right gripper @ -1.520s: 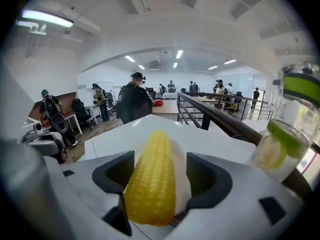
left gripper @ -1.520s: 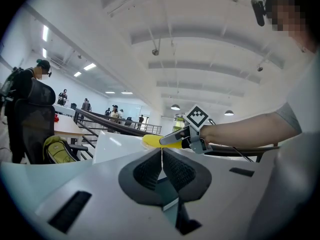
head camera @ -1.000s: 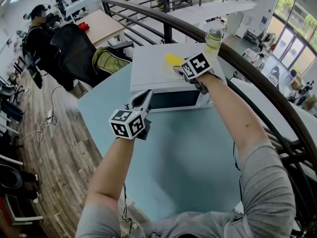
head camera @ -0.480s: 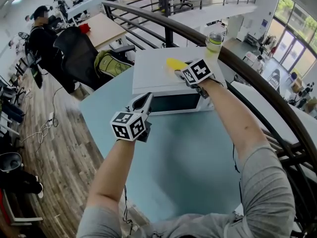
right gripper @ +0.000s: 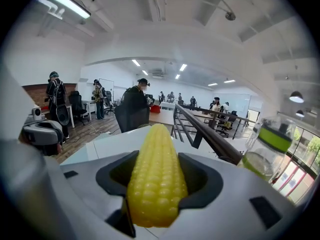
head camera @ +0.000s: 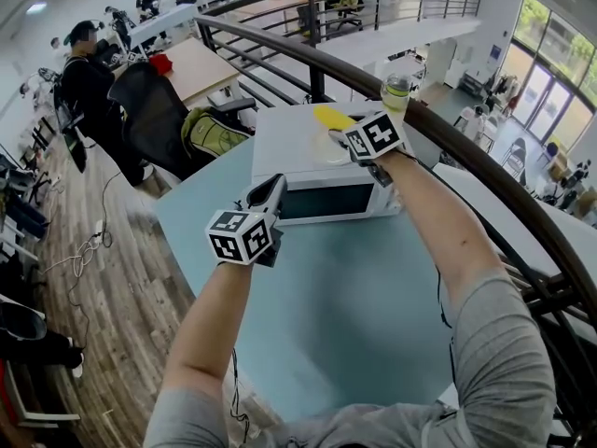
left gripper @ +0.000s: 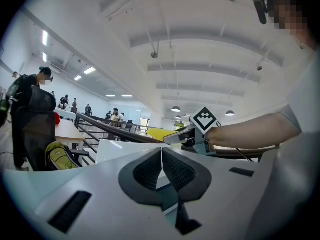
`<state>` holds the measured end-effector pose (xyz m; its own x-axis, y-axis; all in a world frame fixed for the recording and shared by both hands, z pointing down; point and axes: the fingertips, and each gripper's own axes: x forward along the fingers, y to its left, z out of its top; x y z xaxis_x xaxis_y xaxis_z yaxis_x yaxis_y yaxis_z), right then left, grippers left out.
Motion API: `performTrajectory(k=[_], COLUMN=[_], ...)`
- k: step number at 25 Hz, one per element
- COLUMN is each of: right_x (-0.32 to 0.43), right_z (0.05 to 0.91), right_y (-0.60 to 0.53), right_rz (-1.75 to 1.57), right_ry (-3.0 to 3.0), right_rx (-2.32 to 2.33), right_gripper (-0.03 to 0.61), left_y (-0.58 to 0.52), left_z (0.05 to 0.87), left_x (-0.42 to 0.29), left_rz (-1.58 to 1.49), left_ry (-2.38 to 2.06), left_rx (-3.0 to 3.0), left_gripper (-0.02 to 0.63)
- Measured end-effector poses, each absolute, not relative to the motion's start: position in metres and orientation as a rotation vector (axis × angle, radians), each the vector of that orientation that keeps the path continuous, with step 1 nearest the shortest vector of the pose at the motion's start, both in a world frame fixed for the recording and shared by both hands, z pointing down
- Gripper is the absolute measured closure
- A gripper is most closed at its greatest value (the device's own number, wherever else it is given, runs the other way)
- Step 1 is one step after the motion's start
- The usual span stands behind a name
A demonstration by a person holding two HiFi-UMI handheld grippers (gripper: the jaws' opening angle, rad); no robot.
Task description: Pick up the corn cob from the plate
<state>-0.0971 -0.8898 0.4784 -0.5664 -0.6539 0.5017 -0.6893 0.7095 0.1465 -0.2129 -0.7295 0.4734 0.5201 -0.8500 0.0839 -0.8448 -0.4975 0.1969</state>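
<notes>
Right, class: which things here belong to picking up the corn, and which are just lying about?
Job in hand: yellow corn cob, clamped in the right gripper.

Just lying about: white microwave oven, clear bottle with green band, green backpack, pale blue round table, empty shut left gripper.

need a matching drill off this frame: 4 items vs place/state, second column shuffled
Things:
1. corn cob
2. left gripper
3. microwave
4. backpack

Place or state:
A. jaws together, nothing between them
B. standing on the teal table
C. lime green, past the table's edge beside a black chair
D. clamped in the right gripper

Pairs: 1-D, 2-A, 3-B, 4-C.

Note: the right gripper's jaws have just been closing a little, with the corn cob between them.
</notes>
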Motion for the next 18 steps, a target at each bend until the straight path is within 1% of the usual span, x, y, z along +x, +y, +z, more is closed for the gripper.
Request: performTrajectory(k=[8,18], right_x=[-0.089,-0.069], right_z=[0.408,0.31], right_y=[-0.873,-0.823], right_rz=[0.027,-0.071], right_ry=[-2.424,-2.474], right_rx=[1.078,1.135], right_gripper=[0.325,0.325], left_y=[-0.718,-0.681], left_z=[0.414,0.327], left_x=[-0.211,-0.201], left_rz=[-0.041,-0.095], left_ry=[-1.477,-1.519], left_rx=[2.614,2.684], left_gripper=[0.591,0.592])
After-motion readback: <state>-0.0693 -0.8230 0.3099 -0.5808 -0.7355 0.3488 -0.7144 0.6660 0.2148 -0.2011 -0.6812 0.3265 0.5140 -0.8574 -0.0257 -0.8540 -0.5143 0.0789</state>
